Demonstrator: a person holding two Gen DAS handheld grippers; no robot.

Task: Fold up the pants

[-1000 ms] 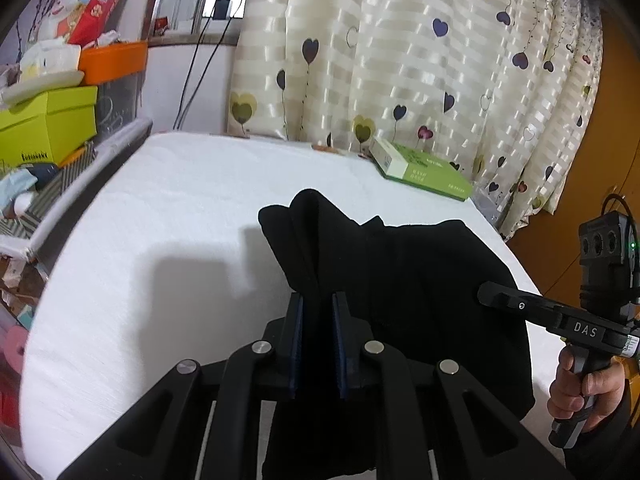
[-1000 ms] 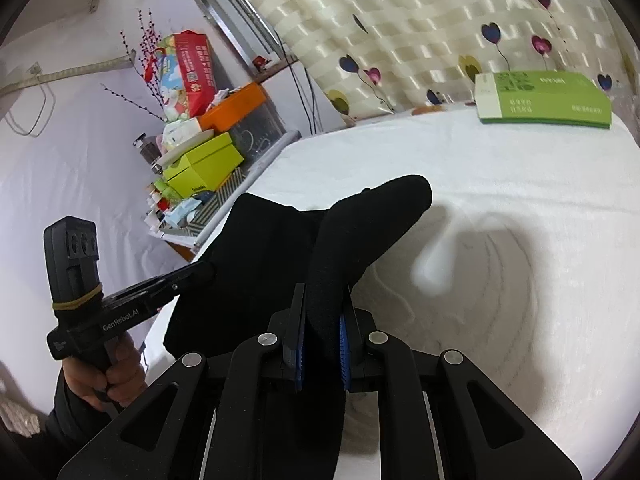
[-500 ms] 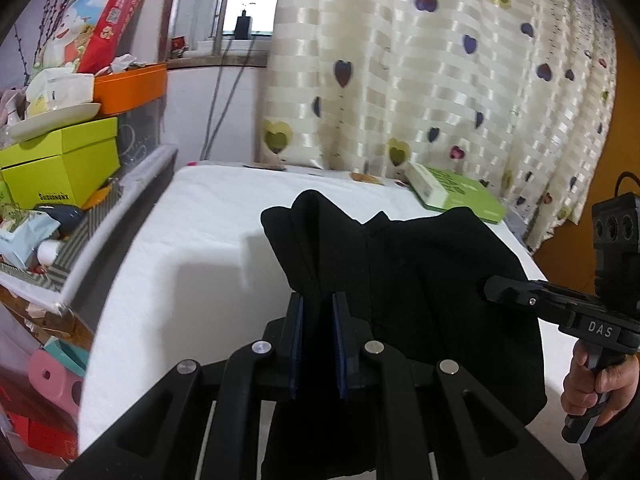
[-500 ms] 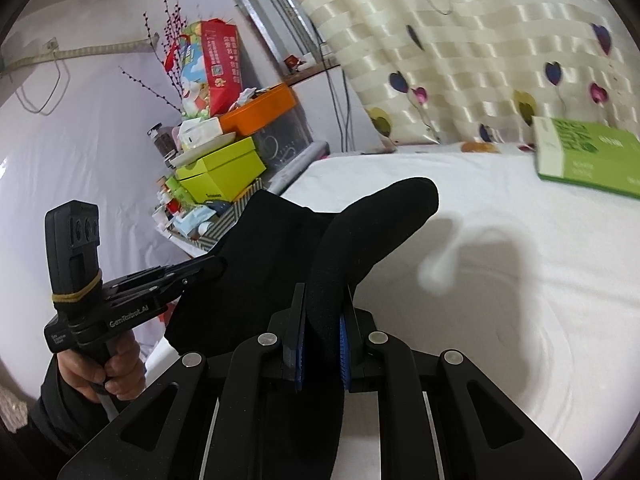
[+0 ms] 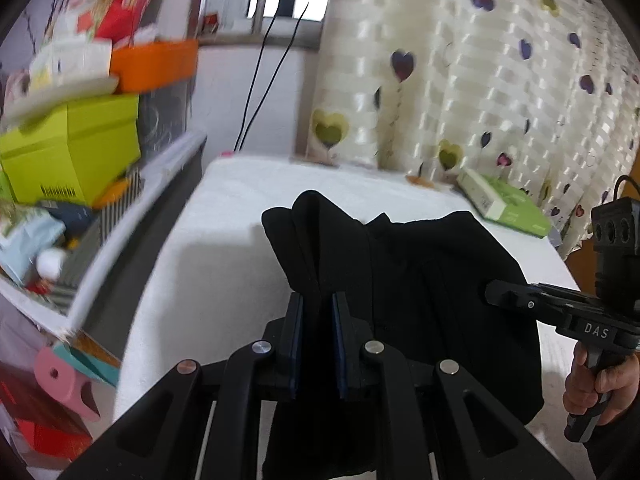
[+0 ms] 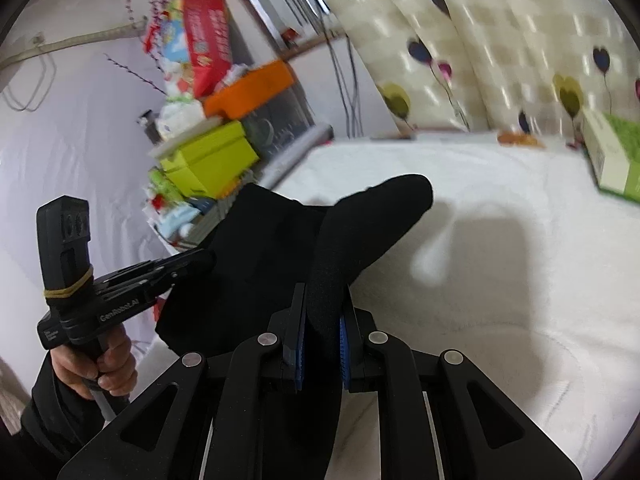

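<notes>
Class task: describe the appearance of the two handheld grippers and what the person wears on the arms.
Both grippers are black. The right gripper is marked "DAS", with a cable on its camera block. The left gripper reads "GenRobot.AI", with a yellow rubber band. Blue pads line the jaws. Sleeves are dark.

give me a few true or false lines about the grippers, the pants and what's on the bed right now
1. The left gripper is shut on the black pants. True.
2. The right gripper is open and holds nothing. False: it is shut on the pants too.
3. The pants lie flat and folded on the white bed. False: both grippers hold them up above it.
4. A green box sits on the bed near the curtain. True.
</notes>
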